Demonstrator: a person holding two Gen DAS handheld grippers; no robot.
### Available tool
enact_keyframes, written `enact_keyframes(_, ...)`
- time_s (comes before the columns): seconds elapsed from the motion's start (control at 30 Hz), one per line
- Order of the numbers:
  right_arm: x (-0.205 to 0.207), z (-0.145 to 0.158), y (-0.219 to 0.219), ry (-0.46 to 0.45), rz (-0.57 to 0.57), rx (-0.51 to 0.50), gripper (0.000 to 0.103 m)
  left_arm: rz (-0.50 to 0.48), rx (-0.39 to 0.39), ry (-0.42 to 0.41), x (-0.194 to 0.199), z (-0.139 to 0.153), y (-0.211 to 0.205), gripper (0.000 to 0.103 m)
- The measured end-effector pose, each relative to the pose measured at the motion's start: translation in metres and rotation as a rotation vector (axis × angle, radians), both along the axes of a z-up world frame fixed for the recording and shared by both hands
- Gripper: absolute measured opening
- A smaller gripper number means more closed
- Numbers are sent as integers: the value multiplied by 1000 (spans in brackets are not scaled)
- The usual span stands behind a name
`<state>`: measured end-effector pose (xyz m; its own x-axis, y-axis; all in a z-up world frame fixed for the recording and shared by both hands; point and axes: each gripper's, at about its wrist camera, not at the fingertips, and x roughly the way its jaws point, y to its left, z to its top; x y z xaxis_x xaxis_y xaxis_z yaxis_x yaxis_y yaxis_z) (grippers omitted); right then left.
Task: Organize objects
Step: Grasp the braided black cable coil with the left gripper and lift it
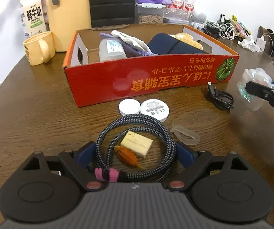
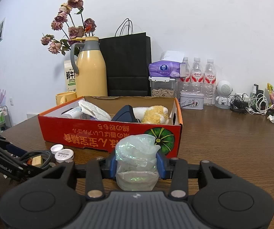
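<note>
My left gripper [image 1: 136, 152] points down at the wooden table, its blue pads [image 1: 85, 153] standing wide on either side of a coiled grey braided cable [image 1: 137, 119] tied with a pink strap. The pads sit right at the coil's outer edges. Inside the coil lie a pale yellow block [image 1: 137, 145] and an orange dried husk [image 1: 127, 157]. My right gripper [image 2: 137, 164] is shut on a crumpled clear glittery plastic wrapper [image 2: 136, 158], held above the table before the red cardboard box [image 2: 91, 131]. The box [image 1: 152, 80] holds a white bottle, cloths, a dark blue pouch and a plush toy.
Two white round discs [image 1: 129, 106] [image 1: 154, 109], a black USB cable [image 1: 220, 97] and a translucent soft ring [image 1: 186, 134] lie before the box. A yellow mug [image 1: 38, 47], thermos [image 2: 90, 68], milk carton, black bag, water bottles and tangled chargers [image 2: 251, 103] line the back.
</note>
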<state>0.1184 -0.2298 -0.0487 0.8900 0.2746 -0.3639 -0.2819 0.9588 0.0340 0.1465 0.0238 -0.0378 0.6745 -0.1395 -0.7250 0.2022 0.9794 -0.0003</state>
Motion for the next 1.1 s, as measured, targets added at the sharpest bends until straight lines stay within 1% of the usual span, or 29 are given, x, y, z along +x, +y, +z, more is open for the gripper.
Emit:
enact_keyframes(0.33, 0, -1, 1, -1, 1, -4, 39, 14, 1, -76, -5, 24, -2, 89)
enact_keyframes(0.47, 0, -2, 6, -10, 16, -21, 39, 19, -12, -126, -4, 38, -3, 89)
enact_keyframes(0.57, 1, 4, 10, -20, 40, -19, 39, 20, -31, -170, 0, 52, -5, 89)
enact_keyframes(0.67, 5, 16, 15, -46, 54, -15, 39, 25, -51, -209, 7, 65, -9, 89)
enact_keyframes(0.87, 26, 44, 31, -106, 73, -41, 39, 24, -98, -280, 28, 90, -18, 89)
enact_keyframes(0.97, 44, 52, 39, -116, 66, -50, 39, 31, -115, -315, 43, 102, -25, 89)
enact_keyframes(1.1, 71, 59, 47, -110, 49, -47, 39, 52, -137, -332, 67, 109, -30, 89)
